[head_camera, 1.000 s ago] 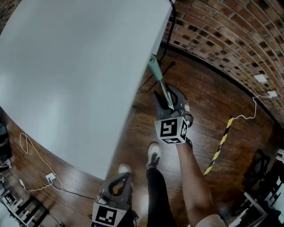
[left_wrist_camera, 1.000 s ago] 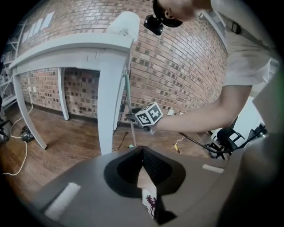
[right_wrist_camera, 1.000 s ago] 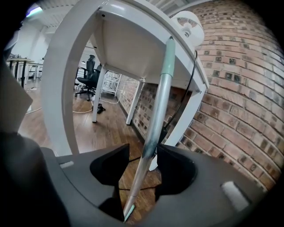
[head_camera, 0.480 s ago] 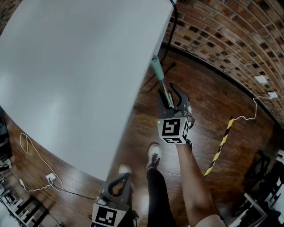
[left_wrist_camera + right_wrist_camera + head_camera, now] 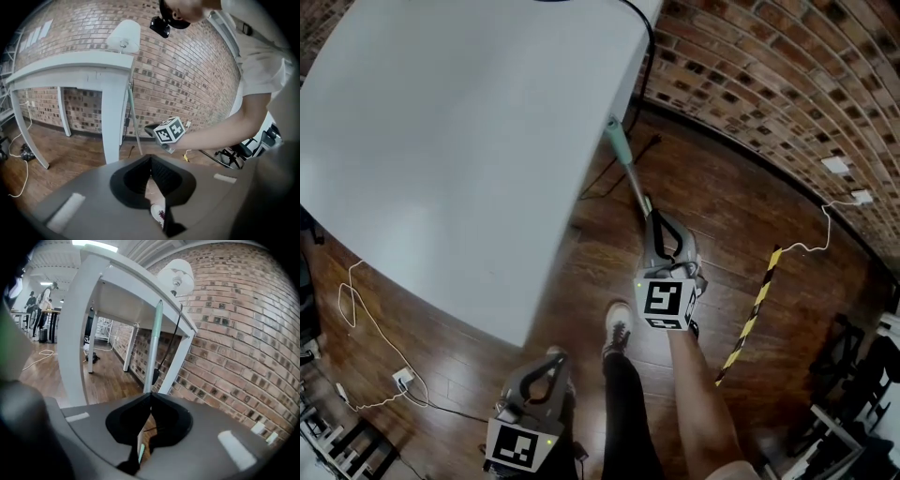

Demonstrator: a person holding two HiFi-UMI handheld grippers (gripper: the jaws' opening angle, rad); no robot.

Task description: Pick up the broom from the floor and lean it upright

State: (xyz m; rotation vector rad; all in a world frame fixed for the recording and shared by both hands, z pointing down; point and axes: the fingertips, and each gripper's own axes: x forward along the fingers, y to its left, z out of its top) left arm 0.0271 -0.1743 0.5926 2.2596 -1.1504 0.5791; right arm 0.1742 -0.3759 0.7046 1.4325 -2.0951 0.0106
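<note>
- The broom (image 5: 630, 173) is stood upright on the wooden floor (image 5: 741, 216). Its teal top end is leaned against the right edge of the white counter (image 5: 469, 141), near the far corner beside the brick wall (image 5: 769, 75).
- The right claw (image 5: 652, 217) is pressed together with nothing pinched. Its jaws have just been closing, and the broom's handle is seen just beyond the tips, not between them.
- Whether those tips touch the handle cannot be told.
- The left claw (image 5: 556, 359) is held low by the counter's near corner, its jaws likewise pressed together and empty. A white shoe (image 5: 157, 213) is glimpsed through the gap behind the tips.
- Each claw's cube (image 5: 667, 302) is printed with black-and-white square marker patterns.
- A yellow-and-black striped strip (image 5: 752, 314) is laid on the floor, right of the right claw.
</note>
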